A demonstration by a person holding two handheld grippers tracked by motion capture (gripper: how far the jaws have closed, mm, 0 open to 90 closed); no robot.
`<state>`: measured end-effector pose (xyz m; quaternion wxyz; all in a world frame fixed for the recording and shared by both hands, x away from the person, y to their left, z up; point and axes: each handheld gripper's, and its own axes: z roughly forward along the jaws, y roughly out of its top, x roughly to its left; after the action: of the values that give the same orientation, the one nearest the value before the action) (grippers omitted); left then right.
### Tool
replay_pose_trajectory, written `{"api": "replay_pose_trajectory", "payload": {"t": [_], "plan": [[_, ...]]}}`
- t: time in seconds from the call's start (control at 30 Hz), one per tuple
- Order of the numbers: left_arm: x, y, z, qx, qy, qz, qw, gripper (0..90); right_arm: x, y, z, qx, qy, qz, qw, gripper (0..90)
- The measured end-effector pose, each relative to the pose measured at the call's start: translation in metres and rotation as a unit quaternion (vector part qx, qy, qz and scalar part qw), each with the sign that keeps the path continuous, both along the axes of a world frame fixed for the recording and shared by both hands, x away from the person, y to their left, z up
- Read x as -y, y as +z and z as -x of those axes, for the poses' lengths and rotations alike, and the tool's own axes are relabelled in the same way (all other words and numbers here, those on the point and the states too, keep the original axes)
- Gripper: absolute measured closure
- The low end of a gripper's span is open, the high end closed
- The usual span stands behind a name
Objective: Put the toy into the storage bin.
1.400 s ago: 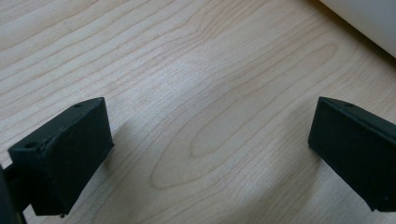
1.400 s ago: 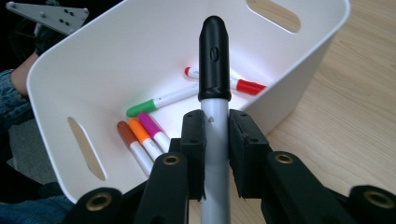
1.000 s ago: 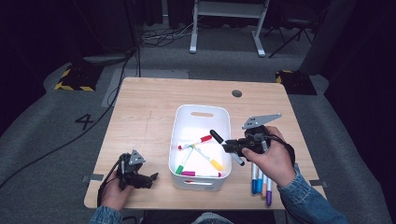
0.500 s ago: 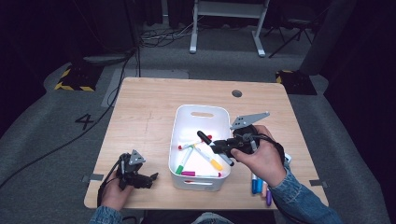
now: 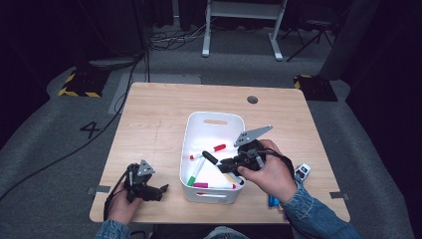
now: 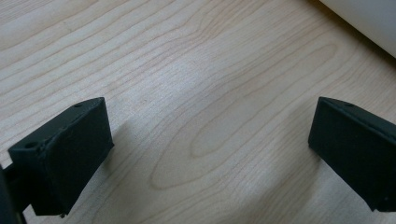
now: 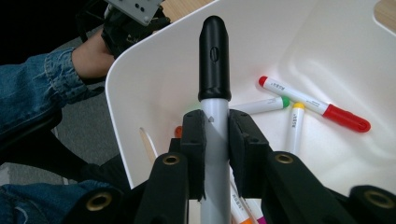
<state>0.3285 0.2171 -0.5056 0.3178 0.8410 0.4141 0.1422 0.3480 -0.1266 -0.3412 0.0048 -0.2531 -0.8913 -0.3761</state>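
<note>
A white bin (image 5: 214,118) stands mid-table with several coloured markers inside, among them a red-capped one (image 5: 215,149) and a green-capped one (image 5: 195,173). My right gripper (image 5: 222,163) hovers over the bin's right half, shut on a white marker with a black cap (image 5: 209,158) that points left. In the right gripper view the jaws (image 7: 215,135) clamp that marker's barrel, with the black cap (image 7: 214,56) sticking out beyond them, above the red (image 7: 313,103), green (image 7: 261,105) and yellow (image 7: 295,126) markers. My left gripper (image 5: 160,190) rests open on the table left of the bin, its jaws wide over bare wood (image 6: 210,140).
More markers, one blue (image 5: 272,200), lie on the table right of the bin beside a small white and blue item (image 5: 301,172). A round cable hole (image 5: 252,99) sits near the far edge. The bin's corner (image 6: 364,23) shows close to the left gripper.
My right gripper has carried the black-capped marker leftward from the bin's right rim to over its inside and slightly lower. The left gripper has stayed put.
</note>
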Motion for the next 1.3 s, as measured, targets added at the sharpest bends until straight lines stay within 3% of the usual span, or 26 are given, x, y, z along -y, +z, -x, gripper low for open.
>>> {"api": "replay_pose_trajectory", "payload": {"t": [0.63, 0.87, 0.97, 1.03, 1.07, 1.1, 1.17, 1.3], "plan": [[0.000, 0.000, 0.000, 0.000, 0.001, 0.001, 1.0000, 0.0, -0.016, -0.027, 0.000, -0.019, 0.023, 0.049, 0.9983, 77.2], [0.000, 0.000, 0.000, 0.000, 0.000, 0.000, 1.0000, 0.0, -0.023, -0.035, 0.000, -0.009, 0.038, 0.064, 0.9972, 76.8], [0.000, 0.000, 0.000, 0.000, 0.001, 0.001, 1.0000, 0.0, -0.025, -0.036, 0.001, -0.007, 0.039, 0.070, 0.9968, 69.8], [0.000, 0.000, 0.000, 0.000, 0.000, 0.000, 1.0000, 0.0, -0.026, -0.037, 0.001, -0.004, 0.025, 0.055, 0.9982, 55.1], [0.000, 0.000, 0.000, 0.000, 0.000, 0.001, 1.0000, 0.0, -0.024, -0.037, 0.000, 0.003, 0.020, 0.035, 0.9992, 48.3], [0.000, 0.000, 0.000, 0.000, 0.000, 0.001, 1.0000, 0.0, -0.024, -0.037, 0.000, 0.003, 0.020, 0.035, 0.9992, 48.3], [0.000, 0.000, 0.000, 0.000, 0.000, 0.000, 1.0000, 0.0, -0.018, -0.030, 0.000, 0.025, 0.009, 0.017, 0.9995, 43.6], [0.000, 0.000, 0.000, 0.000, 0.000, 0.001, 1.0000, 0.0, -0.006, -0.020, 0.000, 0.033, -0.002, -0.002, 0.9995, 43.8]]}}
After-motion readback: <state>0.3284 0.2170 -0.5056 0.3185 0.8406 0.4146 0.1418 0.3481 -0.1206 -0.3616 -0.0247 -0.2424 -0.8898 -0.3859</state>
